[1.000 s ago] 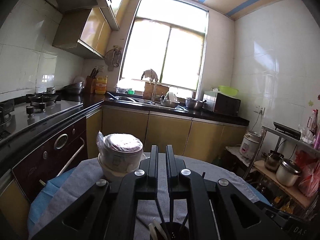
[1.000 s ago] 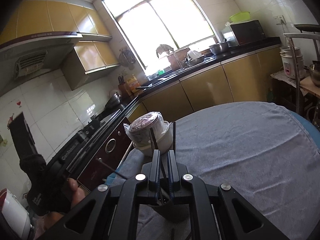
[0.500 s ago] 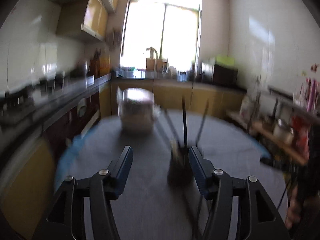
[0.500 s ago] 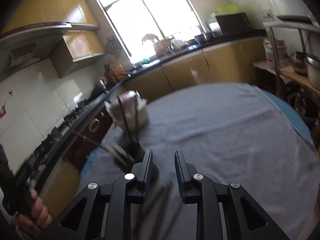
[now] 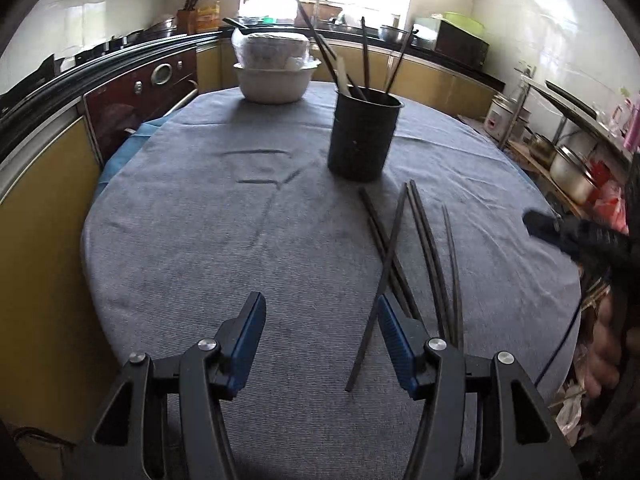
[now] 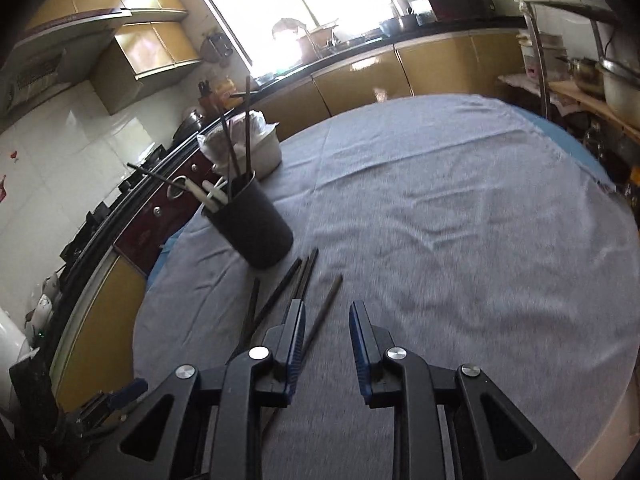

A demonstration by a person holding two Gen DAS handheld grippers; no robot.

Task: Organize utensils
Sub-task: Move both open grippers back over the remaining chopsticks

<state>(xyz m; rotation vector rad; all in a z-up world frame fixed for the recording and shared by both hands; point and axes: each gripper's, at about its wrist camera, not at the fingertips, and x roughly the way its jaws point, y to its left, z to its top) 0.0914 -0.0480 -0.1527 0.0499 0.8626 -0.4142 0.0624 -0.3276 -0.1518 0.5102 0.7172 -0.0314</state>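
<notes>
Hovering over the grey-clothed round surface, left tongs fill the bottom of the left wrist frame, jaws wide apart, nothing between the blue pads; one loose chopstick runs just inside the right-hand finger, not pinched. Loose black chopsticks lie fanned and partly crossed on the cloth, center-right of that frame, reaching from just in front of the holder down to the tongs' right-hand finger. Black utensil holder stands upright in the upper center, several dark chopsticks plus a pale utensil sticking out of it. Covered white bowl sits behind it to the upper left, near the far edge of the surface. Right tongs at bottom center of the right wrist frame, jaws parted by a narrower gap, empty; one chopstick lies on the cloth pointing into that gap, the rest of the bundle just left of the left-hand finger. Same holder appears left of center there, tilted by the lens, white handles visible inside. Right tongs also show blurred at the right edge of the left wrist frame. Both tongs' jaws have just been opening, with nothing gripped.
</notes>
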